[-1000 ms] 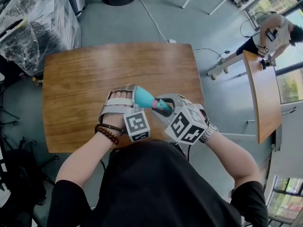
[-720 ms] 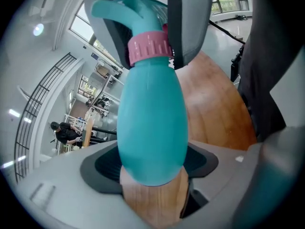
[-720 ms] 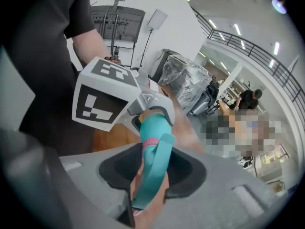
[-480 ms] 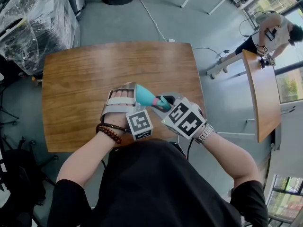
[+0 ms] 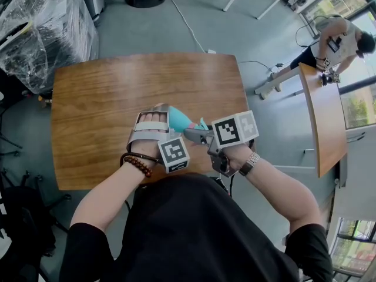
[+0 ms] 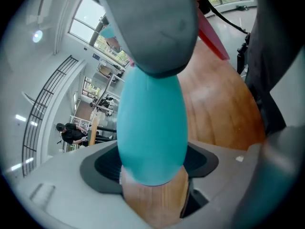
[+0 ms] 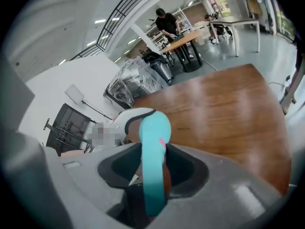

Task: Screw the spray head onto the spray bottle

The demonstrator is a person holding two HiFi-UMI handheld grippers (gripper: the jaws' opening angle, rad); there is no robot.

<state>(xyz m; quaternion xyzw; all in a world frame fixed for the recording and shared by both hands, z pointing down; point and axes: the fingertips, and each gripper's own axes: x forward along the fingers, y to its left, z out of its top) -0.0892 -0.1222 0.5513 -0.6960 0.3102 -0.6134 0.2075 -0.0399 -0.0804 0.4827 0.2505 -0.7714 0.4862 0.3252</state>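
My left gripper (image 5: 169, 122) is shut on a teal spray bottle (image 5: 178, 120), held lying sideways above the near edge of the wooden table (image 5: 111, 93). In the left gripper view the bottle (image 6: 152, 123) runs away from the jaws toward the grey right gripper (image 6: 152, 27). My right gripper (image 5: 200, 135) is closed on the teal spray head (image 5: 203, 126) at the bottle's neck, and its jaws are opening slightly. In the right gripper view the spray head (image 7: 153, 175), with a pink part on it, sits between the dark pads (image 7: 186, 171). The joint of head and bottle is hidden.
The table's far half is bare wood. A second wooden table (image 5: 326, 116) stands at the right, with a person (image 5: 341, 37) bent over it. Plastic-wrapped equipment (image 5: 41, 28) sits at the far left. A cable (image 5: 191, 25) runs across the floor.
My right gripper has rolled around the bottle's neck, so its marker cube has swung from below the hand to above it. The left gripper and bottle have held still.
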